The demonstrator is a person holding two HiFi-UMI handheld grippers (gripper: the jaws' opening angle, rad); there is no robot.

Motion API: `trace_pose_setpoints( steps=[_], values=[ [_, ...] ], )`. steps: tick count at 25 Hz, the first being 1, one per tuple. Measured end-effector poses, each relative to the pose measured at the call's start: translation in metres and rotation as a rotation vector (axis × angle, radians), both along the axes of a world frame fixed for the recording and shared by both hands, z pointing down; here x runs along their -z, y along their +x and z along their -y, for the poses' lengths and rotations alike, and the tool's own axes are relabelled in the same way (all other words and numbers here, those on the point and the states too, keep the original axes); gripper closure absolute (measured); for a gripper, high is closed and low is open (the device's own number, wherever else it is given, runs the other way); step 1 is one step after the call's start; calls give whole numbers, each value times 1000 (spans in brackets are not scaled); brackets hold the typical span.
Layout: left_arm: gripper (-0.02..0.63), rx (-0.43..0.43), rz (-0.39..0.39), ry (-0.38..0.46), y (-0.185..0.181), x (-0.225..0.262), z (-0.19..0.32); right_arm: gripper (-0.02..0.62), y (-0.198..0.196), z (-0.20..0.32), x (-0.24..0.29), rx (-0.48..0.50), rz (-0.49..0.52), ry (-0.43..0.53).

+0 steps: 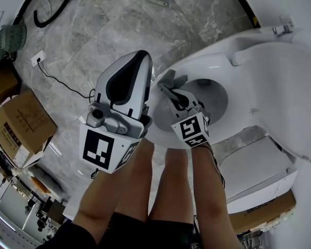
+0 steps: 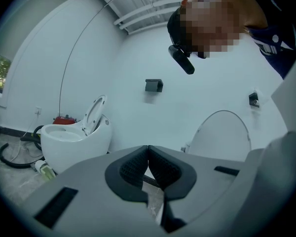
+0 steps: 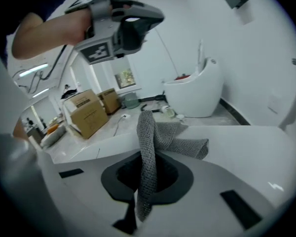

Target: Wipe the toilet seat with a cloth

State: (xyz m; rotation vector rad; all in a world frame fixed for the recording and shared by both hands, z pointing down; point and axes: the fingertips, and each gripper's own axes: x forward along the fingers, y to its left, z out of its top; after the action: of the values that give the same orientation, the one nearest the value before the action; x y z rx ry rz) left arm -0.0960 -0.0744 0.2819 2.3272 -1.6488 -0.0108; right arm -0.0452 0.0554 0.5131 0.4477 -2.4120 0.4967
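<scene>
Marble floor (image 1: 119, 30) holds boxes (image 1: 18, 123); right gripper (image 3: 147, 157) pinches cloth (image 3: 182, 144) at toilet seat (image 1: 207, 61).

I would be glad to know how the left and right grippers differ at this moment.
The left gripper is shut on nothing; the right gripper is shut on the grey cloth. The left gripper is held up in the air; the right gripper is low at the toilet rim. Both have jaws closed.

No words or numbers can be read. The cardboard box (image 1: 259, 211) at the lower right carries dark print, too small to make out.
</scene>
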Motion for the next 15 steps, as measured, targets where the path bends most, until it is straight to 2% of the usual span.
trace_pose_setpoints(
  steps=[3, 5, 6, 9, 13, 15],
  values=[
    [586, -5, 2, 0, 2, -1, 0, 566, -24, -41, 2, 208, 18, -4],
    [586, -7, 4, -1, 3, -1, 1, 566, -29, -52, 4, 269, 15, 6],
    [586, -9, 6, 0, 3, 0, 1, 566, -27, -51, 3, 264, 6, 14],
    [586, -12, 13, 5, 2, 2, 3, 566, -1, -24, -9, 127, -64, 21],
    [586, -3, 13, 7, -3, 4, 1, 566, 69, 30, -35, -162, -234, 27],
    [586, -4, 11, 12, -4, 6, 0, 566, 103, 59, -33, -305, -266, 40]
  ],
)
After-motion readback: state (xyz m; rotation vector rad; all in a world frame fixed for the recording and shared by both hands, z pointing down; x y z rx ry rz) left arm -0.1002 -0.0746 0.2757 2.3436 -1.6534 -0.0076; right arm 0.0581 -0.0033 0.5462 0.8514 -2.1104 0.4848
